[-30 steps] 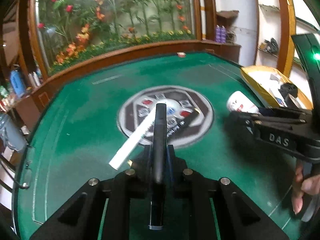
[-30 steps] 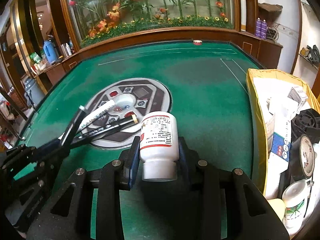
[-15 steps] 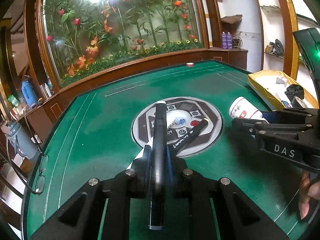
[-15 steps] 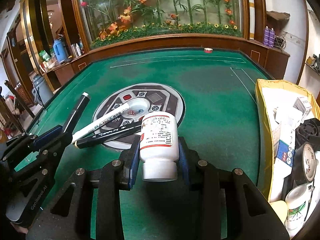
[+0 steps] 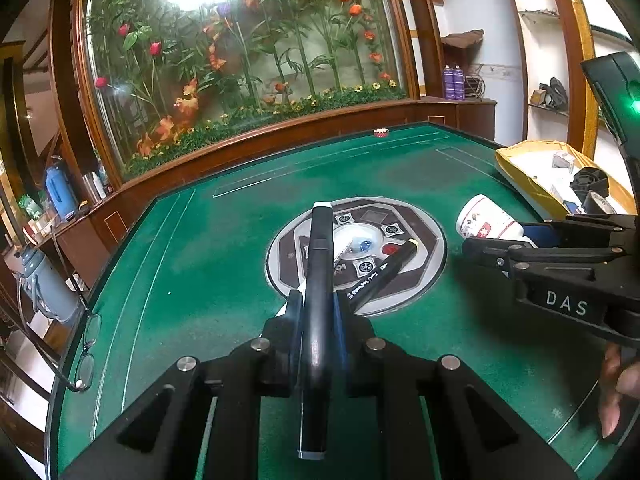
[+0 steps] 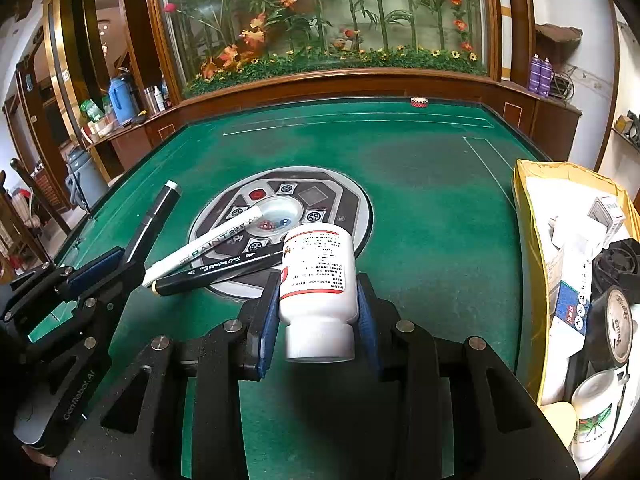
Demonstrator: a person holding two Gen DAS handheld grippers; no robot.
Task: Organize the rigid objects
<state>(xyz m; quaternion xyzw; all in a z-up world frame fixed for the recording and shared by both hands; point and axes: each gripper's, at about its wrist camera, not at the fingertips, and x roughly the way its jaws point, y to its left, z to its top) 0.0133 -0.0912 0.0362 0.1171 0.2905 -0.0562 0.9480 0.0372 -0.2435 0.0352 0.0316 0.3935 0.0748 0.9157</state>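
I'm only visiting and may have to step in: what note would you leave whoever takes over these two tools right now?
Left tool: shut on a black marker, held off the table.
Right tool: shut on a white bottle, cap towards the camera.
On the green table: a white paint pen and another black pen across the centre panel.
Yellow box on the right already holds items.
Left: box both held things, then the two pens.

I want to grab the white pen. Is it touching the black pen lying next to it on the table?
Touching. In the right wrist view the white paint pen lies tight against the black pen at their near ends, no green showing between them.
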